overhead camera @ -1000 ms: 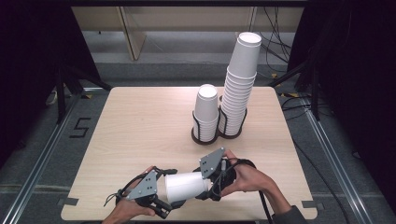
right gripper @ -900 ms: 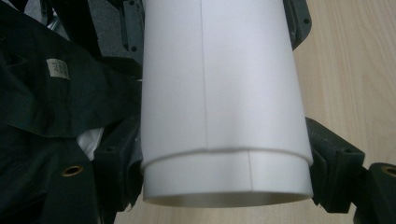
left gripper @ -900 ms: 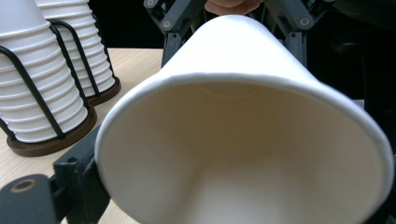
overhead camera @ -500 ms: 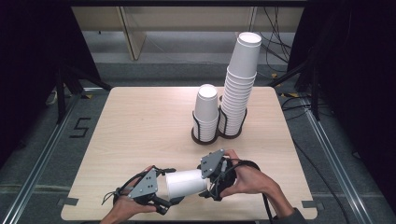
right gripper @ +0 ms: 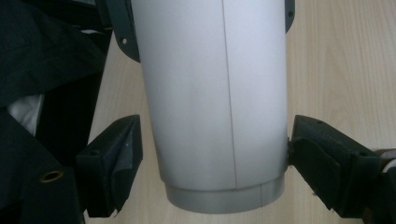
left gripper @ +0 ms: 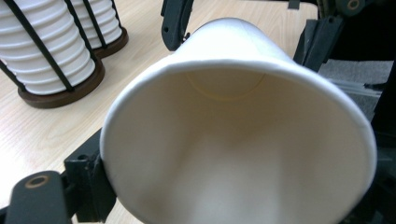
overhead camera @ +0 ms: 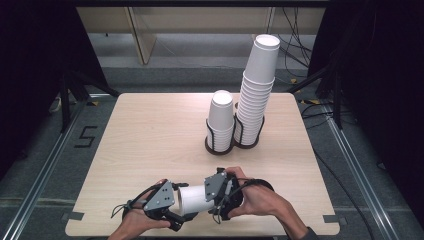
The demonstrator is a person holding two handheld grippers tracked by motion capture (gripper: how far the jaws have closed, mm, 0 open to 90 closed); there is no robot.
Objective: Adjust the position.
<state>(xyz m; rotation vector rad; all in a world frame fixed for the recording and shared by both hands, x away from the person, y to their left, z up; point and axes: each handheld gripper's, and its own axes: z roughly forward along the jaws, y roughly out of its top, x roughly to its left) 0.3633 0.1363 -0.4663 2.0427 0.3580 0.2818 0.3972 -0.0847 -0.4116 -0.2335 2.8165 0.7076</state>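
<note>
A white paper cup (overhead camera: 192,199) lies on its side just above the table's front edge, held between both grippers. My left gripper (overhead camera: 180,204) has just been closing on the cup's rim end. Its jaws press the wall beside the open mouth of the cup (left gripper: 233,140), so the left gripper (left gripper: 233,191) is shut on it. My right gripper (overhead camera: 207,199) reaches in from the right. In the right gripper view, the right gripper (right gripper: 212,154) straddles the cup's (right gripper: 215,93) base end: one pad stands clear, the other is at the wall.
A short stack of cups (overhead camera: 220,120) and a tall leaning stack (overhead camera: 257,90) stand in dark wire holders at the back right of the wooden table (overhead camera: 150,135). The short stack (left gripper: 42,51) is close by in the left gripper view. Dark floor and cables surround the table.
The right gripper has edged slightly left along the cup toward the left gripper. The left hand and the cup have stayed in place.
</note>
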